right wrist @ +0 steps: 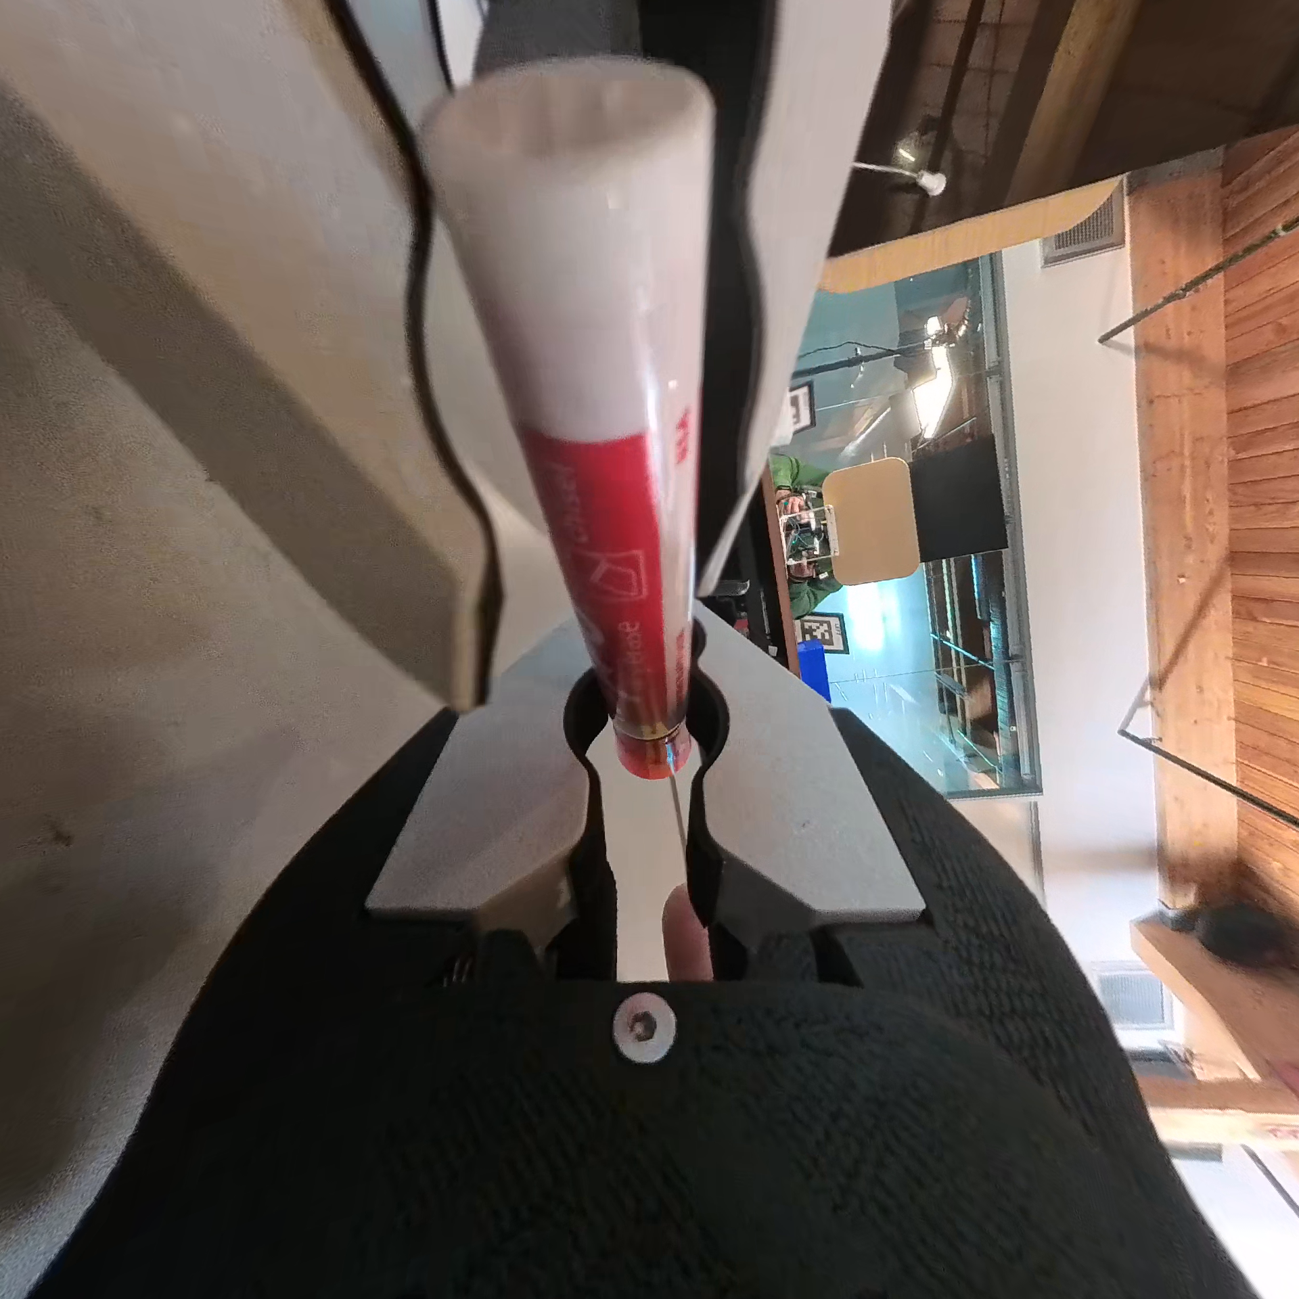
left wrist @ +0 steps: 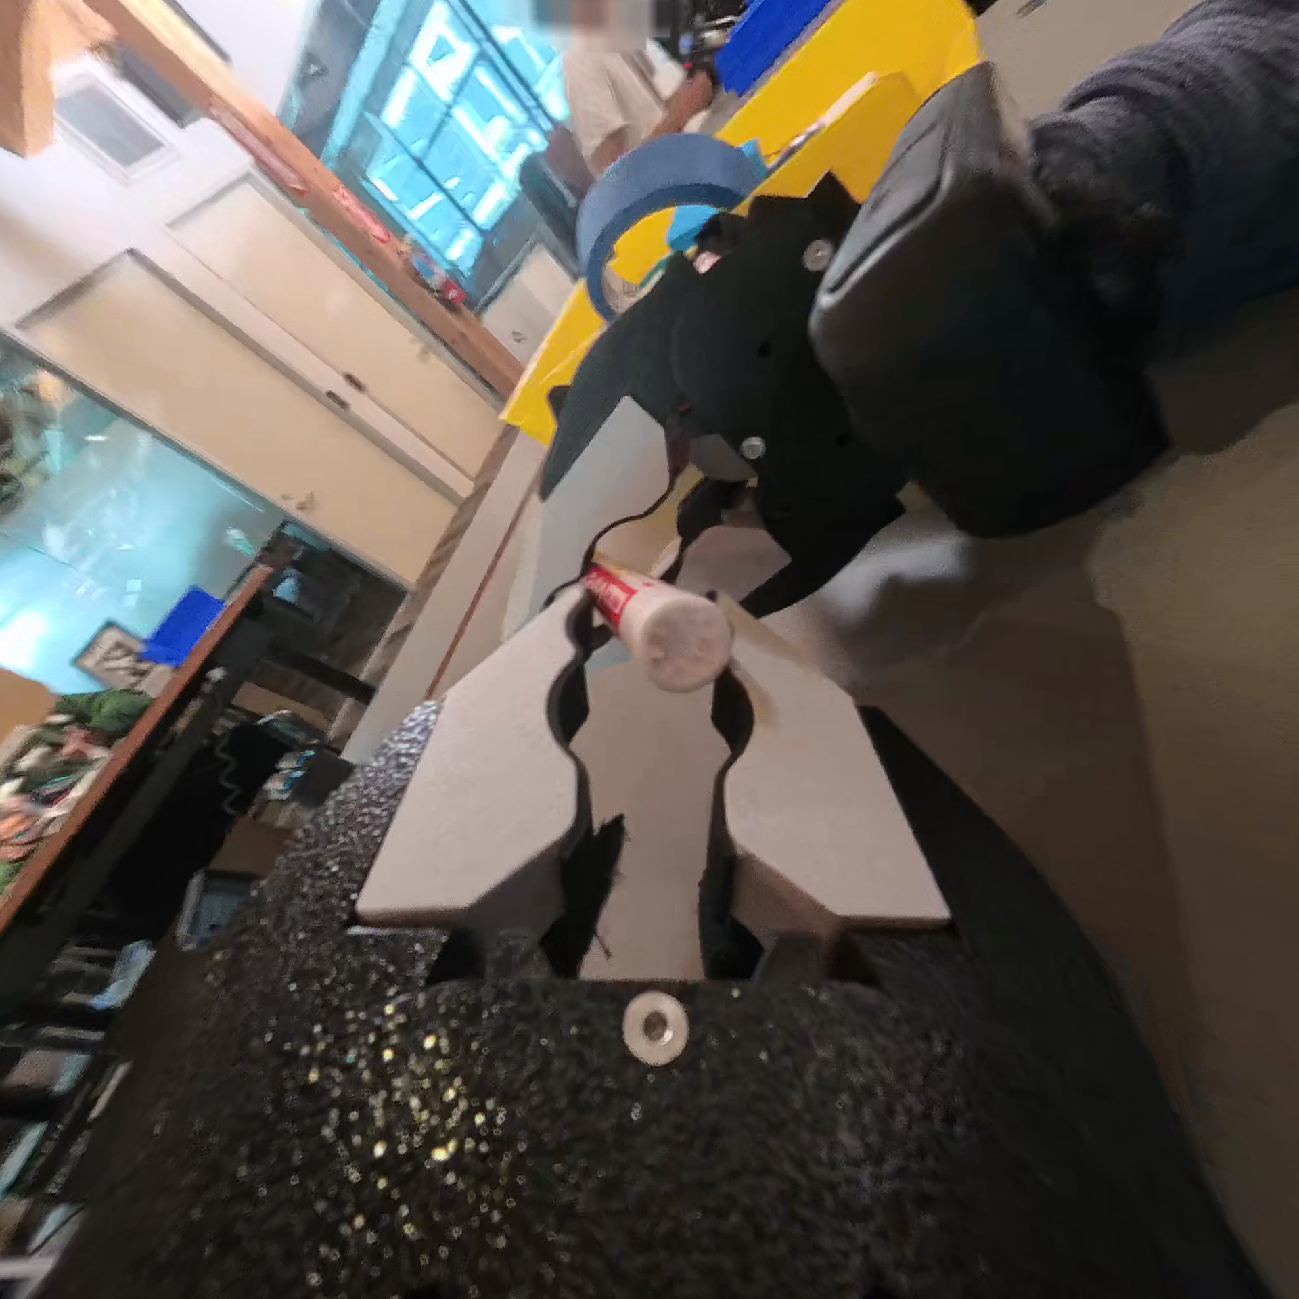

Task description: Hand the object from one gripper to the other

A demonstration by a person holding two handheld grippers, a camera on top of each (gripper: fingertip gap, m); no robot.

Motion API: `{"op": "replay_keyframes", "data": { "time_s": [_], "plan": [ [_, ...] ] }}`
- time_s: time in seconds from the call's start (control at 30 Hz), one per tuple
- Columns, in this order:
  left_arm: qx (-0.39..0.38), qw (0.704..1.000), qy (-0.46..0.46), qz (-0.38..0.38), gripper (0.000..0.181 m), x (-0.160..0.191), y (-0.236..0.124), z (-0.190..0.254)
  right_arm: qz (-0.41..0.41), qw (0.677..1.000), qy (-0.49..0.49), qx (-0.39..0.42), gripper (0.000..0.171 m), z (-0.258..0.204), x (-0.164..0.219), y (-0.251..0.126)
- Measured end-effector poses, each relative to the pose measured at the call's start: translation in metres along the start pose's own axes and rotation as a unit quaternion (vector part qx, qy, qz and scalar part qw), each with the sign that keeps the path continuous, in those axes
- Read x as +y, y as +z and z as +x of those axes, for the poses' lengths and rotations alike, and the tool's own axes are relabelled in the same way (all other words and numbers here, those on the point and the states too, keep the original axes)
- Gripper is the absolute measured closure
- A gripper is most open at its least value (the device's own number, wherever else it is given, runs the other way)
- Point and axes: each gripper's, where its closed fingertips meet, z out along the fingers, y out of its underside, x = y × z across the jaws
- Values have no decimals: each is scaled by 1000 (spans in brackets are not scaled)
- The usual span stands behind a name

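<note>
A tube with a red body and a white cap (left wrist: 675,632) is held in the air between both grippers. My right gripper (right wrist: 632,661) is shut on the tube's red tail end (right wrist: 632,562), which sits in the notch of its fingers. It also shows in the left wrist view (left wrist: 636,562), black, reaching in from above. My left gripper (left wrist: 654,632) is open, with its grey fingers (right wrist: 281,351) on either side of the white cap (right wrist: 576,232). A narrow gap shows beside the cap.
A blue tape roll (left wrist: 654,190) lies on a yellow surface (left wrist: 843,126) behind the grippers. A beige tabletop (left wrist: 1195,773) runs along the right. A dark-sleeved arm (left wrist: 1181,176) holds the right gripper. A person (left wrist: 611,105) stands far back by windows. Spacing between my two grippers at the tips: around 8 cm. Left tips and right tips are each some 20 cm from the blue tape roll (left wrist: 654,190).
</note>
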Motion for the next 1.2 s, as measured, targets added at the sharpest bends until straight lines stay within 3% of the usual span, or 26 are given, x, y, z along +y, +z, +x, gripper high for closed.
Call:
{"op": "replay_keyframes", "data": {
  "time_s": [0.1, 0.33, 0.37, 0.5, 0.6, 0.7, 0.77, 0.87, 0.97, 1.0, 1.13, 1.2],
  "plan": [
    [-24, 1000, 4, -1, 164, 0, -3, -10, 10, 1000, 16, -4, 157, 0, -3, -1],
    [-11, 984, -162, 72, 164, -17, -8, -25, 49, 996, 41, 64, 157, 25, -12, -8],
    [-10, 975, -203, 93, 164, -20, -10, -30, 59, 994, 44, 81, 153, 31, -14, -11],
    [17, 905, -377, 197, 165, -29, -25, -51, 86, 987, 76, 113, 105, 46, -21, -17],
    [64, 842, -466, 263, 165, -33, -34, -59, 140, 969, 177, 104, 97, 55, -33, -27],
    [115, 781, -524, 319, 164, -38, -44, -65, 226, 918, 323, 28, 91, 60, -48, -38],
    [149, 749, -548, 340, 165, -40, -48, -66, 302, 860, 409, -52, 90, 61, -62, -52],
    [180, 735, -557, 341, 165, -42, -46, -59, 374, 742, 531, -166, 104, 66, -77, -69],
    [192, 736, -554, 339, 165, -46, -44, -52, 407, 659, 605, -182, 135, 77, -74, -74],
    [192, 733, -558, 340, 165, -46, -43, -52, 409, 647, 616, -186, 149, 78, -73, -73],
    [191, 714, -581, 341, 164, -43, -42, -55, 402, 617, 640, -220, 155, 77, -74, -72],
    [160, 740, -569, 320, 152, -37, -36, -55, 375, 634, 641, -217, 155, 76, -71, -67]
  ]
}}
